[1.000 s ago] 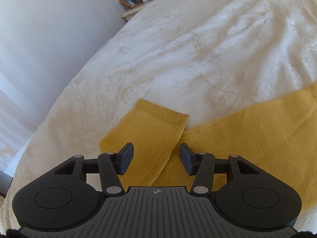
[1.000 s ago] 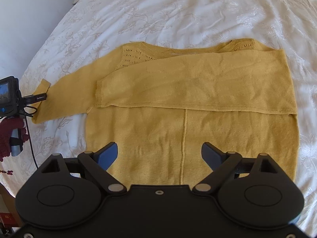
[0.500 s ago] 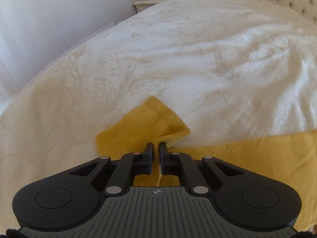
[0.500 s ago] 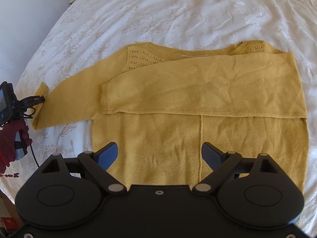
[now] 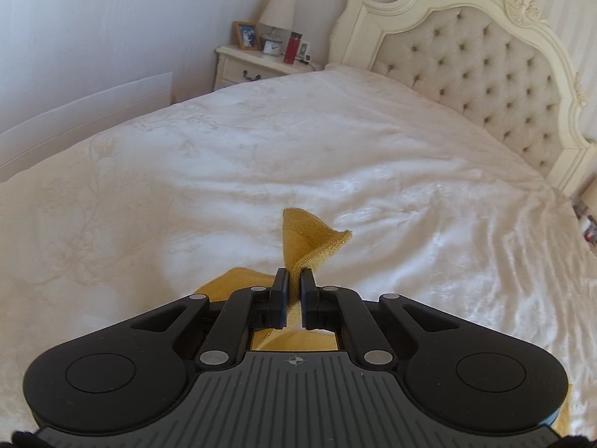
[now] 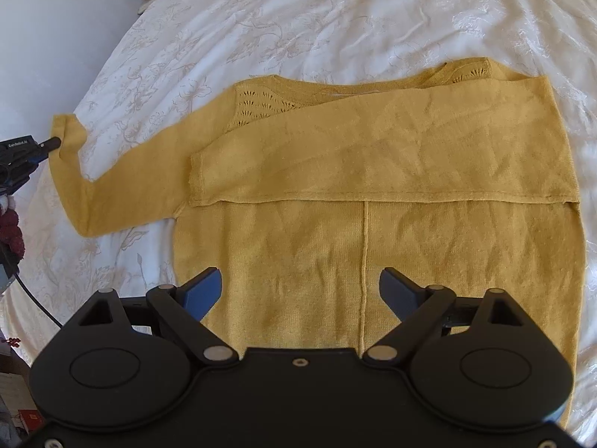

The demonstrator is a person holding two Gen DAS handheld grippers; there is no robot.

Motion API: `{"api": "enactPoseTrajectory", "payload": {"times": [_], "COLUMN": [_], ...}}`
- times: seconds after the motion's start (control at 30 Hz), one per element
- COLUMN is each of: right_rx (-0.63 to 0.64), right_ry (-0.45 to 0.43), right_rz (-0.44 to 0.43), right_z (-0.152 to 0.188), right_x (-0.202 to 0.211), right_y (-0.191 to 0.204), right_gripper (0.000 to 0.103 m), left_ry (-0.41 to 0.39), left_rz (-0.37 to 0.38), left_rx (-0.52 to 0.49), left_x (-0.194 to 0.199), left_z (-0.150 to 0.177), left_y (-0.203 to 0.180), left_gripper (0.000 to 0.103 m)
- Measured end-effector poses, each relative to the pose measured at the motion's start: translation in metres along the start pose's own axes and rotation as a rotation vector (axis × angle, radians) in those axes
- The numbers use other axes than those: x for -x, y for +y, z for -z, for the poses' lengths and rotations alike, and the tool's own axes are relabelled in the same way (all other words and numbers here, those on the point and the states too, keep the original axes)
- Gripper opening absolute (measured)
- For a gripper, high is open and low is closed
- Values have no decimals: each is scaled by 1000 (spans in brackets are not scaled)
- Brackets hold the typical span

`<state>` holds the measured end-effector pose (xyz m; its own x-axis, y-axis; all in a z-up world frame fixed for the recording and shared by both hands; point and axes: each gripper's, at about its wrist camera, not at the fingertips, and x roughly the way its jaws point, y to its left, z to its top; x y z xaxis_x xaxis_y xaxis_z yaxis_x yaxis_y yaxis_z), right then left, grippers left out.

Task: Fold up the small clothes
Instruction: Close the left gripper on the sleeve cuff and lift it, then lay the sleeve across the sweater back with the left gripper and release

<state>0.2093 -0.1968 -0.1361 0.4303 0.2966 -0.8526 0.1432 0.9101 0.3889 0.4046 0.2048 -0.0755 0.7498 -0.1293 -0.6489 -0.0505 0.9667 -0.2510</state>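
Left wrist view: sleeve cuff (image 5: 298, 246) pinched.
The left gripper (image 5: 294, 291) clamps the yellow sweater's (image 6: 373, 194) cuff above the bed (image 5: 335, 156); the right gripper (image 6: 300, 291) gapes wide, empty.

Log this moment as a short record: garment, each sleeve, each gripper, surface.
garment: yellow knit sweater, spread flat on the bed
sleeve already folded: lies across the chest, cuff toward the left of the right wrist view
other sleeve: stretched out sideways, its cuff lifted off the bedspread
left gripper: shut on the cuff
right gripper: open, above the sweater's lower body, holding nothing
surface: white floral bedspread
background: tufted headboard, nightstand with lamp
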Motion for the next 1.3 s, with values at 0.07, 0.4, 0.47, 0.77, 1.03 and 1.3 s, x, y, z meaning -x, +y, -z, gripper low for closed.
{"api": "enactPoseTrajectory", "payload": {"times": [0.07, 0.4, 0.47, 0.77, 1.03, 1.3], "right_rx": [0, -41, -53, -100, -116, 41], "right_ry": [-7, -53, -57, -73, -88, -49], "right_rz": [-14, -21, -14, -15, -87, -63], "right_z": [1, 3, 3, -7, -43, -93], "right_x": [4, 38, 42, 50, 29, -25], "right_y": [-7, -70, -82, -121, -116, -49], "right_gripper": [92, 92, 92, 92, 92, 93], "left_ry": [-10, 49, 89, 211, 331, 464], "left_rz": [48, 266, 288, 253, 123, 36], "left_rx": [-7, -126, -160, -298, -272, -172], "left_x": [8, 11, 2, -5, -14, -35], "left_z": [1, 49, 67, 133, 164, 184], "left_y": [-25, -169, -193, -233, -184, -133], "left_gripper": [6, 6, 6, 19, 25, 25]}}
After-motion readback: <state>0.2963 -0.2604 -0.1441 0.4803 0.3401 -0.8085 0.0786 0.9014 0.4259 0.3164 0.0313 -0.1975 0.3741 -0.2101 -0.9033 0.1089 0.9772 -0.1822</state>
